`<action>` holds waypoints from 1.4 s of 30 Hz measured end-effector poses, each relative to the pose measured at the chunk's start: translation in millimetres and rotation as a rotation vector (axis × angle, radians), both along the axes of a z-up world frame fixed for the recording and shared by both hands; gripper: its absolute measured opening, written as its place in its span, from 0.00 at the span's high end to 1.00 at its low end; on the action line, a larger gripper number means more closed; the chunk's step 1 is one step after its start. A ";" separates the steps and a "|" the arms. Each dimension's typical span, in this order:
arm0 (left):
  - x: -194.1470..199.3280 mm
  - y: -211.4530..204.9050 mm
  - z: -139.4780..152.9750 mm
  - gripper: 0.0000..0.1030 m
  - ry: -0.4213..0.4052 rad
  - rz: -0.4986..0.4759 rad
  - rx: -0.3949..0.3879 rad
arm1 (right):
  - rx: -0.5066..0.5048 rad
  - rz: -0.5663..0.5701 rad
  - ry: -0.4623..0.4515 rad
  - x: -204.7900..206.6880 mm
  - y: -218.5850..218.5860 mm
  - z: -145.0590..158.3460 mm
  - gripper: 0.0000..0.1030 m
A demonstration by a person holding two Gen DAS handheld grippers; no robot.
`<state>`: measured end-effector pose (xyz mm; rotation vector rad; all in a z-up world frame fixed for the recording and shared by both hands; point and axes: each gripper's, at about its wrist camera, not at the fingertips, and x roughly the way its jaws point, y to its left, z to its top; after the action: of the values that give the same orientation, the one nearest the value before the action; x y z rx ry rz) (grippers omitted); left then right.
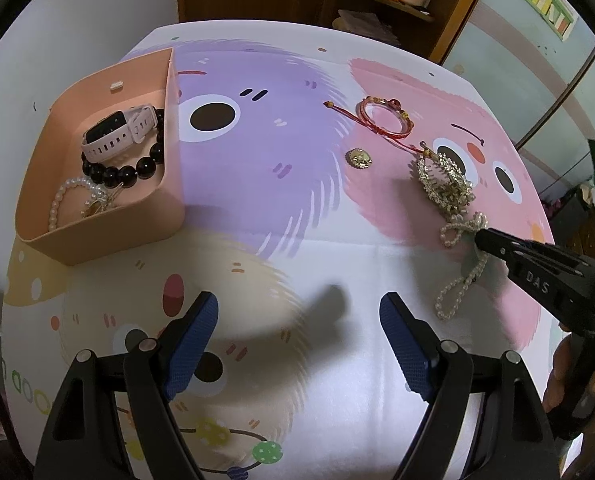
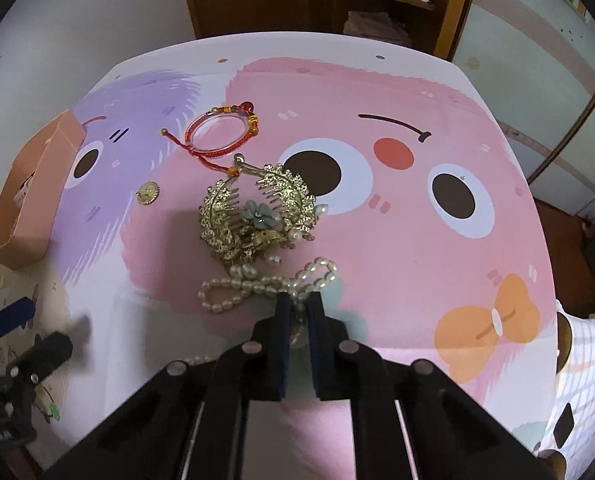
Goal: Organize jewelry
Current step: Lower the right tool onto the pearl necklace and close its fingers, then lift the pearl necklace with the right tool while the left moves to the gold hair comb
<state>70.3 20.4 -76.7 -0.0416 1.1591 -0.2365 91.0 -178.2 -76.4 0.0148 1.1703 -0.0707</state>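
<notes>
Your right gripper [image 2: 298, 300] is pinching the white pearl bow strand [image 2: 257, 286] at its knot, jaws pressed nearly together on it. The strand is lying on the cartoon-printed mat [image 2: 397, 240], just in front of the gold filigree hair comb with a blue flower [image 2: 257, 212], touching its dangling pearls. Behind the comb, the red cord bracelet [image 2: 221, 134] is resting; to the comb's left, a small round gold brooch [image 2: 148, 193] is sitting apart. Your left gripper [image 1: 299, 316] is hovering with jaws spread wide, empty, well left of the comb. Farther left, the peach plastic tray [image 1: 109, 236] is holding a pink-strapped smartwatch [image 1: 117, 130], a dark bead bracelet [image 1: 137, 166] and a pearl bracelet [image 1: 63, 196].
</notes>
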 end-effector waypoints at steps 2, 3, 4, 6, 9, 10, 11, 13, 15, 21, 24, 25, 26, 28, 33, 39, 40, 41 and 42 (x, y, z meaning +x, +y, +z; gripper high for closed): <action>0.6 0.4 0.1 0.21 -0.001 0.001 0.002 | 0.049 0.006 -0.005 -2.8 -4.5 1.1 0.95; 1.1 0.4 0.3 0.21 -0.002 0.002 0.002 | 0.072 0.005 -0.011 -4.3 -6.7 2.1 0.95; 1.5 0.6 0.4 0.21 -0.003 0.002 0.003 | 0.080 0.004 -0.017 -5.9 -6.9 3.2 0.95; 3.6 0.8 1.1 0.21 -0.006 0.003 0.006 | 0.110 0.007 -0.046 -10.9 -11.1 8.6 0.95; 7.6 -0.2 3.1 0.21 -0.012 0.002 0.008 | 0.151 0.011 -0.094 -19.3 -16.2 18.3 0.95; 8.8 -0.9 3.9 0.21 -0.015 0.002 0.009 | 0.159 0.013 -0.107 -23.2 -15.8 22.5 0.95; 10.0 -1.7 4.9 0.21 -0.018 0.000 0.010 | 0.170 0.016 -0.121 -25.7 -16.8 25.6 0.95; 11.1 -3.2 7.0 0.21 -0.025 -0.003 0.014 | 0.181 0.018 -0.138 -28.6 -17.8 30.4 0.95; 11.7 -4.2 9.6 0.21 -0.030 -0.006 0.016 | 0.178 0.013 -0.146 -31.3 -19.5 33.4 0.95; 12.7 -6.8 10.2 0.21 -0.027 -0.012 0.022 | 0.186 0.003 -0.116 -34.6 -24.7 28.6 0.95; 13.1 -7.7 9.5 0.21 -0.024 -0.013 0.027 | 0.176 -0.001 -0.071 -32.9 -26.7 18.5 0.95; 13.3 -7.7 9.3 0.21 -0.024 -0.013 0.027 | 0.175 -0.002 -0.064 -32.8 -27.8 16.3 0.95; 13.1 -7.8 9.3 0.21 -0.023 -0.012 0.027 | 0.172 -0.005 -0.055 -33.3 -28.9 14.1 0.95; 13.4 -8.3 8.9 0.21 -0.019 -0.012 0.026 | 0.169 -0.014 -0.040 -35.1 -31.2 10.6 0.95; 13.9 -11.0 9.3 0.21 -0.024 -0.020 0.027 | 0.149 -0.014 -0.012 -37.5 -30.4 5.1 0.95; 14.3 -12.8 9.3 0.21 -0.023 -0.024 0.030 | 0.143 -0.021 0.009 -35.9 -29.0 6.9 0.95; 14.4 -12.9 9.3 0.21 -0.023 -0.023 0.030 | 0.145 -0.023 0.014 -35.1 -28.8 7.0 0.95; 14.3 -12.9 9.3 0.21 -0.023 -0.024 0.029 | 0.146 -0.025 0.017 -35.0 -28.7 6.9 0.95; 14.3 -12.9 9.2 0.21 -0.024 -0.025 0.030 | 0.143 -0.025 0.022 -34.9 -28.3 6.9 0.94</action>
<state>84.6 7.5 -67.5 0.0023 1.1396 -0.2413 56.1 -206.5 -69.5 0.1556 1.1952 -0.0088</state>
